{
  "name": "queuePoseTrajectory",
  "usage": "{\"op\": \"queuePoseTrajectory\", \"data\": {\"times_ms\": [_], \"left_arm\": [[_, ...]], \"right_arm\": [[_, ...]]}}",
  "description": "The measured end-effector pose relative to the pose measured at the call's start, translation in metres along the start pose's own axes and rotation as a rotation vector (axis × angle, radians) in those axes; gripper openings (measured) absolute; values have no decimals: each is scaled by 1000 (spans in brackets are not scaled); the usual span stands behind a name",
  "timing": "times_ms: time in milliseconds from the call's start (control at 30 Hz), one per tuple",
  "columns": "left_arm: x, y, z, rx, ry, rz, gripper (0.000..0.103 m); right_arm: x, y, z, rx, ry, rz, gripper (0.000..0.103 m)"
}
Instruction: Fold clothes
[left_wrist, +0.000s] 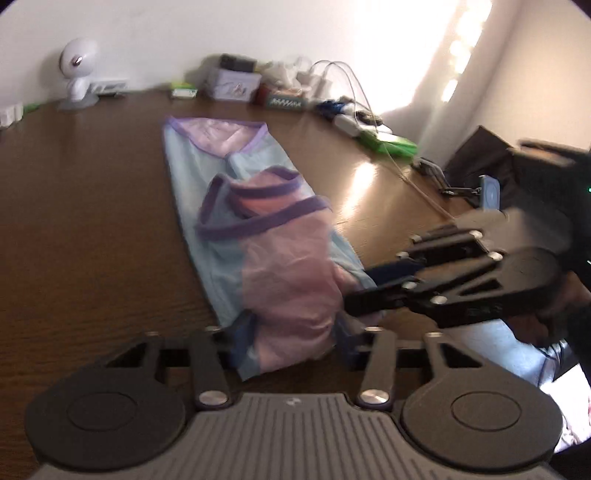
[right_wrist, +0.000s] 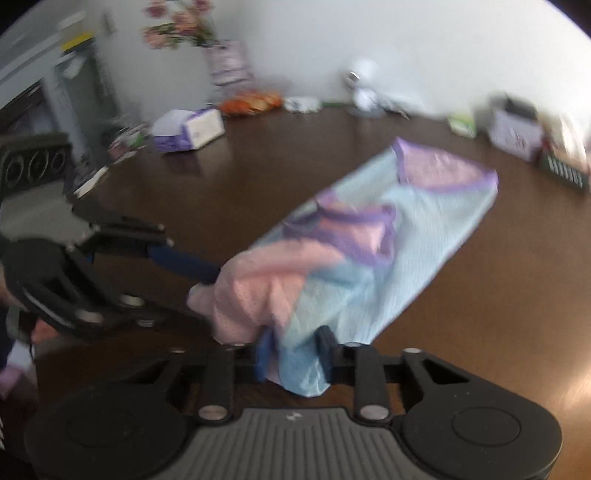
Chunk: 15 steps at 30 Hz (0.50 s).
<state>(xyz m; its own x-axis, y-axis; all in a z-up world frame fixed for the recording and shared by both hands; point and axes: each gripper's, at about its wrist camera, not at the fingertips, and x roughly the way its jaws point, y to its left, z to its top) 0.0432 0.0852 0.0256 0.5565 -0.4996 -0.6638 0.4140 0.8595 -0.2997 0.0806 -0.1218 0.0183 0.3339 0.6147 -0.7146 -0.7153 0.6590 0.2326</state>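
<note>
Both tongs sit at the near end of one garment (left_wrist: 258, 229), a light-blue and pink mesh top with purple trim that lies lengthwise on the dark wooden worktop (left_wrist: 92, 221), running from the bottom centre of the left wrist view up toward its middle. Left tongs (left_wrist: 293, 343) stand fairly wide at the bottom centre of their own view, a fold of pink and blue cloth lying between the blue pads; the blur keeps me from telling whether the pads press on it. Right tongs (right_wrist: 293, 350) are set narrow at the bottom centre of the right wrist view, and the blue hem of the garment bunches between their fingers, apparently pinched. Each wrist view also shows the other tool: the right tongs reach in from the right edge of the left view to the cloth's side, and the left tongs come in from the left of the right view with their tip buried in the pink fabric. Along the far edge of the worktop, at the top of the left view, stand a small white camera (left_wrist: 78, 72), a pale box (left_wrist: 236, 85) and a tangle of cables (left_wrist: 332, 77).
</note>
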Motion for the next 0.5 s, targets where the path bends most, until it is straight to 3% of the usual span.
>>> {"op": "queuePoseTrajectory", "data": {"times_ms": [100,200,400,433,467,500], "left_arm": [[0,5,-3,-29,11,-11,28],[-6,-3,-12,-43,20,-51,27],[-22,-74,-59,46,32,-56,28],[-27,-85,-66,49,28,-55,32],[-35,-93,-73,52,1,-55,51],[-43,-98,-79,53,-36,-48,64]], "right_arm": [[-8,-1,-16,80,-25,8,5],[-23,8,-38,86,-40,-5,5],[-73,18,-96,110,-51,-46,5],[-81,20,-105,110,-47,-54,5],[-89,25,-113,97,-40,-69,6],[-98,32,-120,72,-40,-85,11]]}}
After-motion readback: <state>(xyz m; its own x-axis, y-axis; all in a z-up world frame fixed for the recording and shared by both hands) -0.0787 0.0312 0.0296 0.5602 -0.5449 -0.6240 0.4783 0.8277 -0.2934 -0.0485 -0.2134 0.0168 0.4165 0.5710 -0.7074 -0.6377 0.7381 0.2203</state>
